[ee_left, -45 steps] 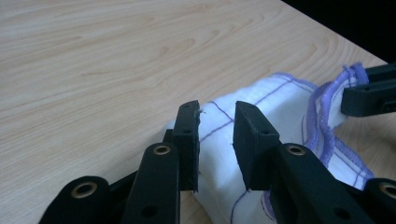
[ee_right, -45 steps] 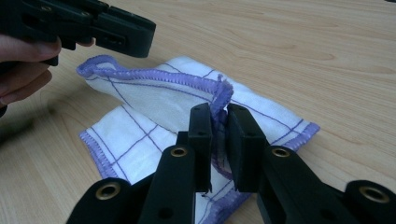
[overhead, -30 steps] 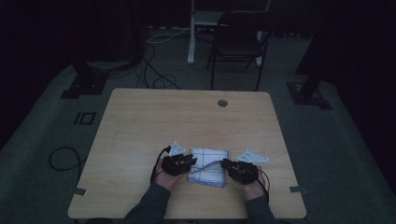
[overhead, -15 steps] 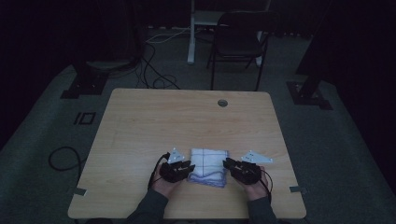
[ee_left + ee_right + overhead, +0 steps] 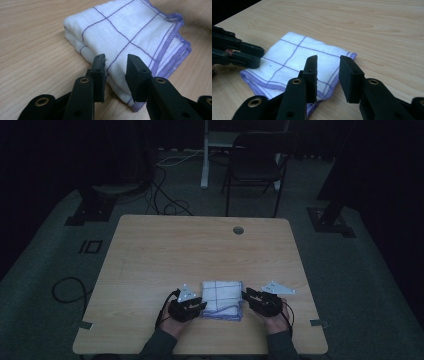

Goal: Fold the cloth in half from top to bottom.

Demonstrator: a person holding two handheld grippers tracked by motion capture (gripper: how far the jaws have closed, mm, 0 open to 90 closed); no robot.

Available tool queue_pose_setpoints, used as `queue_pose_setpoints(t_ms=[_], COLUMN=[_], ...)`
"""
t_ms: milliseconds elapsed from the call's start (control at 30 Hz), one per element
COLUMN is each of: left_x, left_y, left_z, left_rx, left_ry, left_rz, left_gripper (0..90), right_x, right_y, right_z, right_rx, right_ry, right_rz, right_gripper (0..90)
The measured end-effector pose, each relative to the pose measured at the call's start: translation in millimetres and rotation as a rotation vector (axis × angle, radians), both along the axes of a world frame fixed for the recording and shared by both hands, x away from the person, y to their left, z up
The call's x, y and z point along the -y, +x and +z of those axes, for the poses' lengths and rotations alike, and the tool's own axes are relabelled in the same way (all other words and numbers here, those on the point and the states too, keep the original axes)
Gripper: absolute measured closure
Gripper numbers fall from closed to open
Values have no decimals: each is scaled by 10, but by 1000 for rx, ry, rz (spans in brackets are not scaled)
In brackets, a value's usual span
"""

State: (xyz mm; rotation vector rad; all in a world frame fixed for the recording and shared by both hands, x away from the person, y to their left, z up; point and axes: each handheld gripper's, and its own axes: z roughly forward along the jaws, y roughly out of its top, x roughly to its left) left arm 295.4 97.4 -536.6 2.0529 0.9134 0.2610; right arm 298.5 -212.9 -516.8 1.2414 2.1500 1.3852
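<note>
A folded white cloth (image 5: 222, 299) with thin purple grid lines and a purple stitched hem lies flat on the wooden table (image 5: 200, 250), toward 6 o'clock of the tabletop near the person's edge in the high view. The left claw (image 5: 199, 305) sits at the cloth's 9 o'clock edge and the right claw (image 5: 247, 296) at its 3 o'clock edge, each held in a hand coming in from the bottom. In the left gripper view the left claw (image 5: 115, 65) stands spread, its jaws apart with the thick folded edge of the cloth (image 5: 130, 37) just ahead of them. In the right gripper view the right claw (image 5: 327, 66) is likewise spread, poised over the hemmed corner of the cloth (image 5: 297, 60), gripping nothing; the other gripper lies across the cloth's far side at 9 o'clock.
</note>
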Motion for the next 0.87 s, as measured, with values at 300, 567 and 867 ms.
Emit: queue_pose_setpoints(t_ms=[300,567,867], left_x=[-201,-474,-745], left_y=[89,227,349], left_z=[87,80,-4], left_rx=[25,34,7], left_ry=[12,47,74], left_rz=[60,141,246], left_gripper=[657,649,637], right_x=[94,152,186], right_y=[83,209,286], right_z=[-78,-152,-197], right_rx=[-13,-24,-52], right_ry=[-62,-136,-156], right_rz=[-61,-108,-139], right_gripper=[653,636,625])
